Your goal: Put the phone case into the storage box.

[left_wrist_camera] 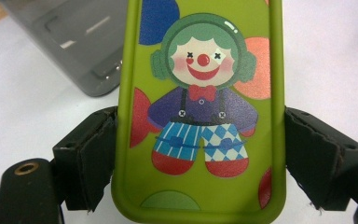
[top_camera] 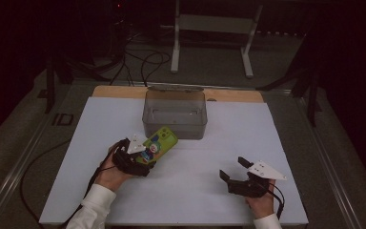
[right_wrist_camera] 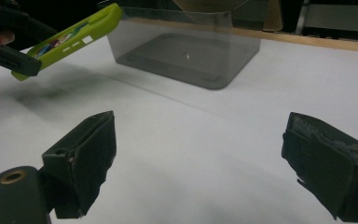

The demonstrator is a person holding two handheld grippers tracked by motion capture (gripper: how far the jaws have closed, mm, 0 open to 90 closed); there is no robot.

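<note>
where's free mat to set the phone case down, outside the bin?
Left gripper holds the green phone case by its sides, close to the grey bin; that spot is tight. Bare white mat lies between the left gripper and the open right gripper, along the front edge, and right of the bin.

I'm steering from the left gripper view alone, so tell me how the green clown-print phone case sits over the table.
Observer: In the right gripper view the green clown-print phone case is lifted clear of the white table sheet, tilted, its far end raised.
Operator: Report where the smoky grey plastic box sits.
Observer: The high view shows the smoky grey plastic box just beyond the case, open-topped and empty.
Operator: Give me the other hand.
Observer: The right gripper rests at the sheet's near right, jaws wide apart, nothing between them.
</note>
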